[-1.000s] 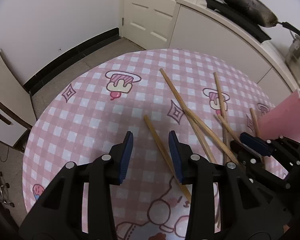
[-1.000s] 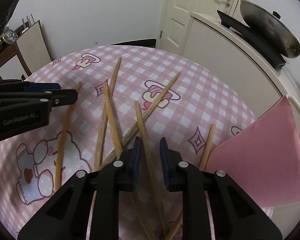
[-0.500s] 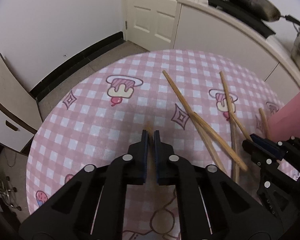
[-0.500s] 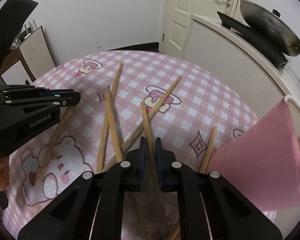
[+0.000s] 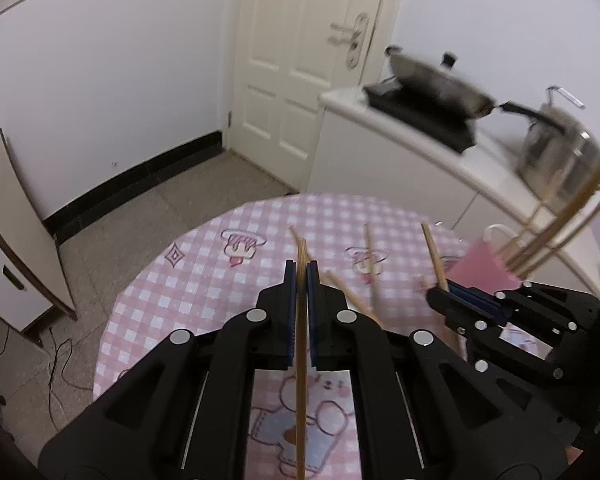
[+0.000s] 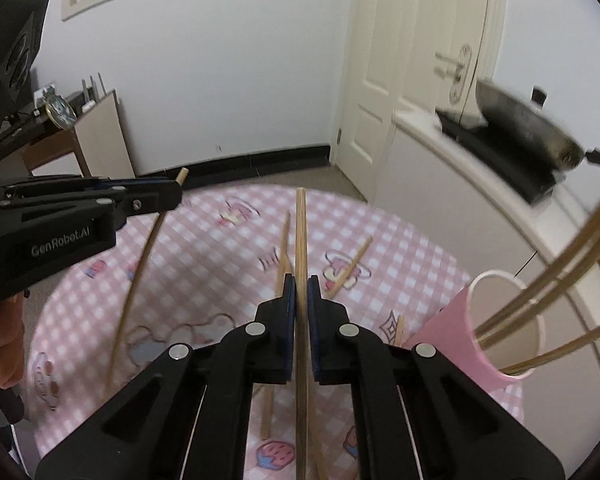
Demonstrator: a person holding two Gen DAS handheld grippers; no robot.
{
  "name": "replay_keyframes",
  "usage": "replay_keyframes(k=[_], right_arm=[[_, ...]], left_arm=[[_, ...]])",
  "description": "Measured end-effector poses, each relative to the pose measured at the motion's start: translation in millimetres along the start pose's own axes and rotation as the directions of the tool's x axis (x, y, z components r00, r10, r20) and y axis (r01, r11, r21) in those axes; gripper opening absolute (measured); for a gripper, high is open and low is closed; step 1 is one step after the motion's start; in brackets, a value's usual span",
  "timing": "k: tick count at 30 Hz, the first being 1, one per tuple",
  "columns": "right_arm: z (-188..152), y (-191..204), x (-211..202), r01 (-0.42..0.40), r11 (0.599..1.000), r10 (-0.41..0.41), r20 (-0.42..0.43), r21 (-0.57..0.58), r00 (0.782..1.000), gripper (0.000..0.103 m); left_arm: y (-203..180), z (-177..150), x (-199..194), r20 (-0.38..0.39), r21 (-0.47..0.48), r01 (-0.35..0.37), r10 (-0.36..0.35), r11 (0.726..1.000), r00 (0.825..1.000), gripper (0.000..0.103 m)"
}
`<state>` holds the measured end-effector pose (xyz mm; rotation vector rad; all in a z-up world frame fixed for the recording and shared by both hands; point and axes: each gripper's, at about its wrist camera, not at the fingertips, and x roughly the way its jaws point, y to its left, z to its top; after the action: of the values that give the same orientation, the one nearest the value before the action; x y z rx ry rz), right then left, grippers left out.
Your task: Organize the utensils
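Note:
My left gripper (image 5: pixel 301 270) is shut on a wooden chopstick (image 5: pixel 301 380), held clear above the round table with the pink check cloth (image 5: pixel 172 308). My right gripper (image 6: pixel 301 282) is shut on another chopstick (image 6: pixel 300 224), also raised off the cloth. Each gripper shows in the other's view: the right one (image 5: pixel 446 300) at the right, the left one (image 6: pixel 176 196) at the left with its chopstick (image 6: pixel 140 276) hanging down. A pink paper cup (image 6: pixel 452 340) at the table's right edge holds several chopsticks (image 6: pixel 560 276). Loose chopsticks (image 6: pixel 350 268) lie on the cloth.
Behind the table a white counter (image 5: pixel 400 168) carries a wok (image 5: pixel 440 84) on a black hob and a steel pot (image 5: pixel 560 152). A white door (image 5: pixel 300 60) is at the back, a low cabinet (image 5: pixel 8 240) at the left, cables on the floor. A person's hand (image 6: pixel 0 344) holds the left gripper.
Both grippers closed, each on a chopstick lying on the cloth, then rose with them. Both views tilted up, so the door and counter now fill the upper part.

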<state>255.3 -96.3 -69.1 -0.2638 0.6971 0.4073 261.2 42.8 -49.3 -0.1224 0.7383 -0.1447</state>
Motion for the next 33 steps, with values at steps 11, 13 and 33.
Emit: replay_keyframes(k=[11,13,33], right_arm=[[10,3,-82,0.001,1.000,0.000,0.145,-0.007,0.989,0.005],[9,0,-98,0.010,1.000,-0.009,0.168,-0.005,0.986,0.005],[19,-71,-183,0.156,0.981,-0.187,0.328,0.119,0.926,0.005]], left_arm=[[-36,0,-77,0.152,0.058,0.100,-0.108,0.993,0.982,0.005],[-42,1,-88,0.177,0.068,0.115,-0.126,0.991,0.976,0.005],[-124,52,-132,0.386,0.127,0.242,-0.272,0.962,0.881,0.005]])
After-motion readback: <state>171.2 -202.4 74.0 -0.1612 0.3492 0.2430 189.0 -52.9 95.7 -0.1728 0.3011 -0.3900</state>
